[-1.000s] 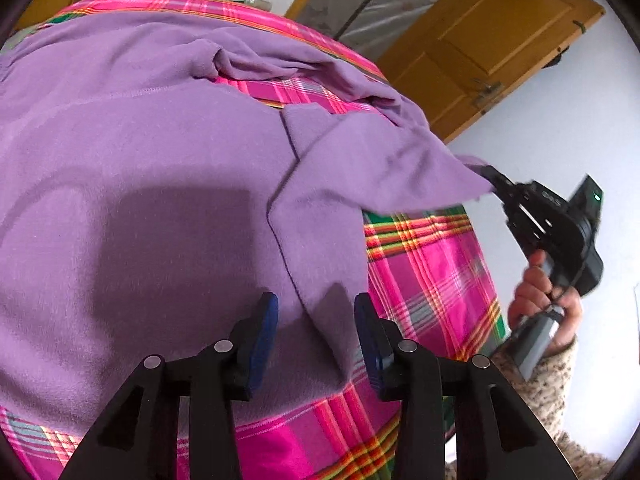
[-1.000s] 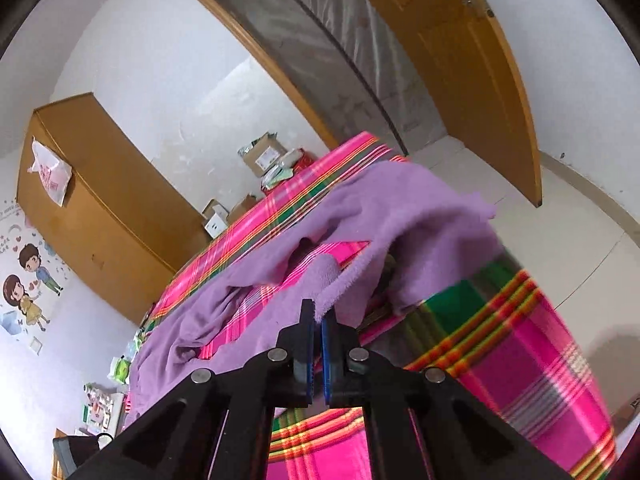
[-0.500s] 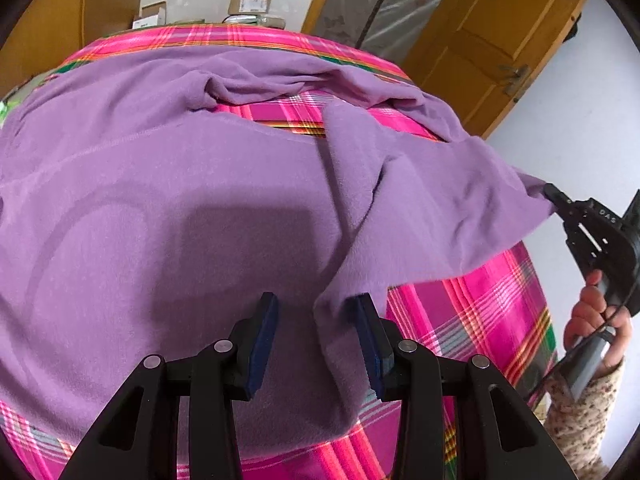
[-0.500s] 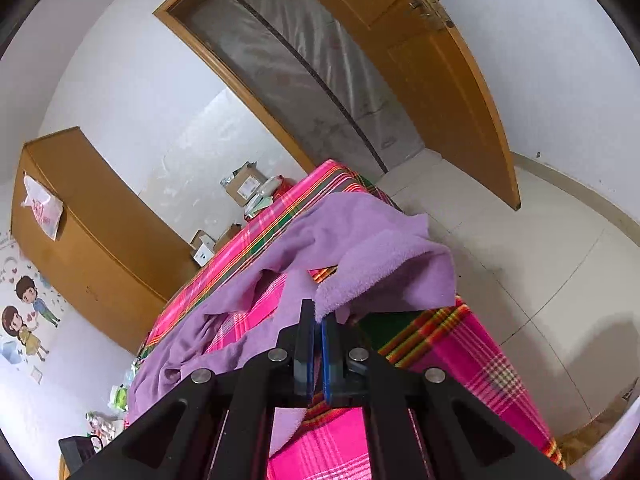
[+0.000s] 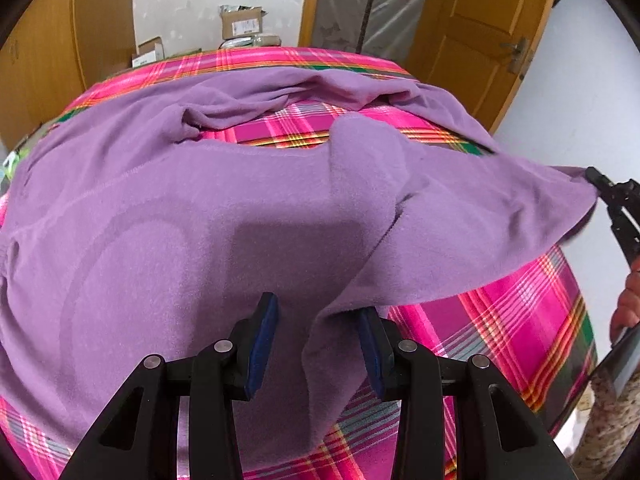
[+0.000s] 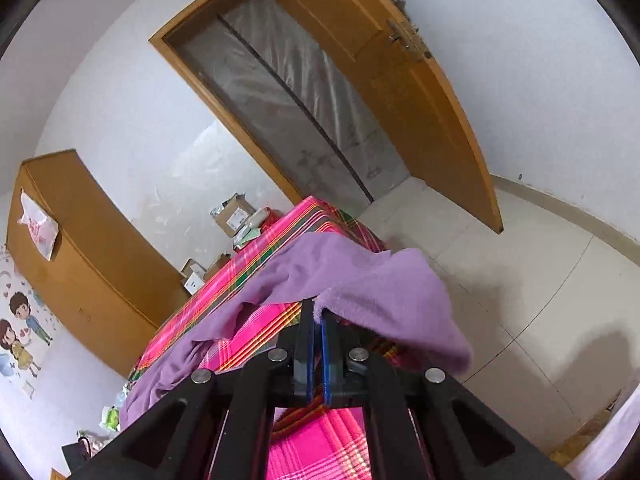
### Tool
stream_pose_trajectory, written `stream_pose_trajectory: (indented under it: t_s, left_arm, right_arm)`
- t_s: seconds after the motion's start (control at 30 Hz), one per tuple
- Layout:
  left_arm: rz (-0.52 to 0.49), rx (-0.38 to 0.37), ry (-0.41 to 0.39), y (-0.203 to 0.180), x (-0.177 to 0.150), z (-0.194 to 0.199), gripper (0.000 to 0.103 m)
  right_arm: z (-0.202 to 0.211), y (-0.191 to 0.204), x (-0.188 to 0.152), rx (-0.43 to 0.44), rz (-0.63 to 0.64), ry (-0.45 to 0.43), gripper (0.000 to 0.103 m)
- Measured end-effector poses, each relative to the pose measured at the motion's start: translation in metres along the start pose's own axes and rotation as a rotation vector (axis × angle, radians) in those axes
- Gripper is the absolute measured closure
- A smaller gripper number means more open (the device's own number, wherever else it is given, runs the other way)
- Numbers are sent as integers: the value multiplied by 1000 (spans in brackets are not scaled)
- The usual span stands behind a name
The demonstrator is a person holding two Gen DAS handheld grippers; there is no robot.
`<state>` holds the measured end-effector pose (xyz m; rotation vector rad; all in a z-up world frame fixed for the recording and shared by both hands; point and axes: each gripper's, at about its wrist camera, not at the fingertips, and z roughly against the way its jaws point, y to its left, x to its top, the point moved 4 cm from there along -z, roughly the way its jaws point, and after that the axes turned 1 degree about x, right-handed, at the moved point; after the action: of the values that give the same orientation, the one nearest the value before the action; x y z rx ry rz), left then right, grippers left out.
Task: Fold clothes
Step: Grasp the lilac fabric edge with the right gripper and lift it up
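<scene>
Purple fleece garment [image 5: 168, 216] lies spread over the pink plaid bedspread [image 5: 516, 320]. The right gripper [image 6: 317, 312] is clamped on its lifted corner, while the left gripper [image 5: 316, 340] hovers half-open over the near hem, pads not pressing the cloth.

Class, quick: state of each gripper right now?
Left gripper: open, purple garment between its pads, unpinched.
Right gripper: closed on the garment's edge.

A soft purple fleece garment [image 5: 168, 240] lay spread over most of the pink plaid bed [image 5: 520, 328], rumpled along the far edge, one corner lifted past the right edge
</scene>
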<state>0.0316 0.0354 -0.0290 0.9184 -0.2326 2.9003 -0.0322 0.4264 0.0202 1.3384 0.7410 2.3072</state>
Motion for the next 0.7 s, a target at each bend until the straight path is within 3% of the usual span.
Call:
stream_pose_trajectory:
  t_s: [0.23, 0.4, 0.53, 0.7]
  left_arm:
    - [-51, -6, -28, -10, -7, 6, 63]
    - [-69, -87, -16, -21, -10, 9, 90]
    - [-58, -144, -16, -25, -15, 12, 97]
    - [-77, -179, -4, -36, -25, 15, 97]
  right_arm:
    - [6, -25, -3, -15, -51, 7, 100]
    - [11, -41, -1, -31, -90, 6, 100]
    - [17, -52, 0, -56, -93, -8, 100]
    - [21, -64, -1, -79, -117, -12, 100]
